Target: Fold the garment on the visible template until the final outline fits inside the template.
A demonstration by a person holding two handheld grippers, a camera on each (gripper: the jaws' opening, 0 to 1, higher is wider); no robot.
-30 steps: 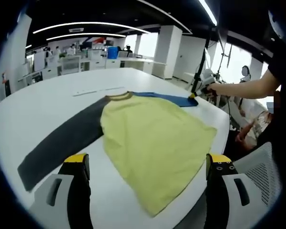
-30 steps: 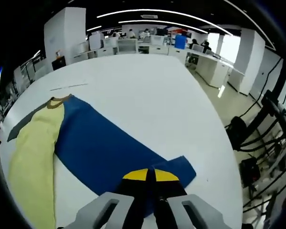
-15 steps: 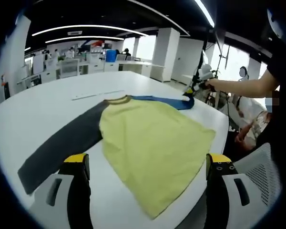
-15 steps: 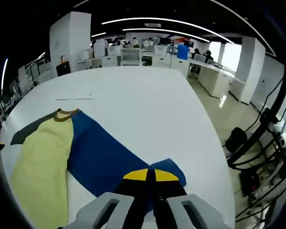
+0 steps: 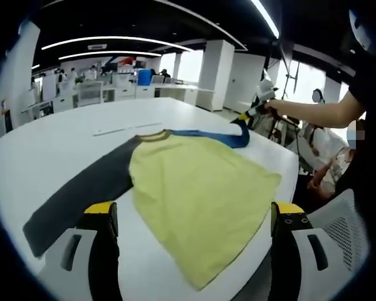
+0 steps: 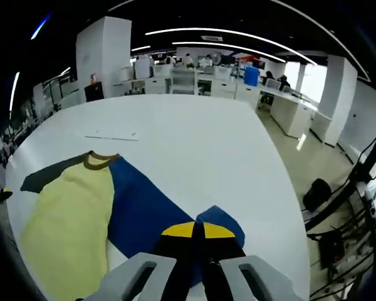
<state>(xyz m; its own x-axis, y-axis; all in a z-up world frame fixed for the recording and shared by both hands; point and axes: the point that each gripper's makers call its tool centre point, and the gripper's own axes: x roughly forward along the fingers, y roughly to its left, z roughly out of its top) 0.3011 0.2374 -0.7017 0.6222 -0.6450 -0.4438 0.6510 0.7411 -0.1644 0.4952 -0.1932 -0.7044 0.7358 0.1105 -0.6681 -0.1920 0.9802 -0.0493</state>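
The right gripper point(image 6: 197, 231) has its 2 yellow-tipped jaws pressed together on the cuff of the blue sleeve point(image 6: 147, 210), raised off the table point(image 6: 194, 144). In my judgement that grip is there to carry the sleeve over the yellow body point(image 6: 66, 216) as a first fold.

The left gripper point(image 5: 191, 210) hangs spread wide and holds nothing, low over the near hem of the shirt point(image 5: 197, 200), probably waiting its turn at the grey sleeve point(image 5: 81, 191), which lies flat toward the left. The shirt lies spread on the table, collar point(image 5: 155, 133) away from the person. A thin strip point(image 5: 126, 128) lies beyond the collar; I cannot tell whether it marks the template.
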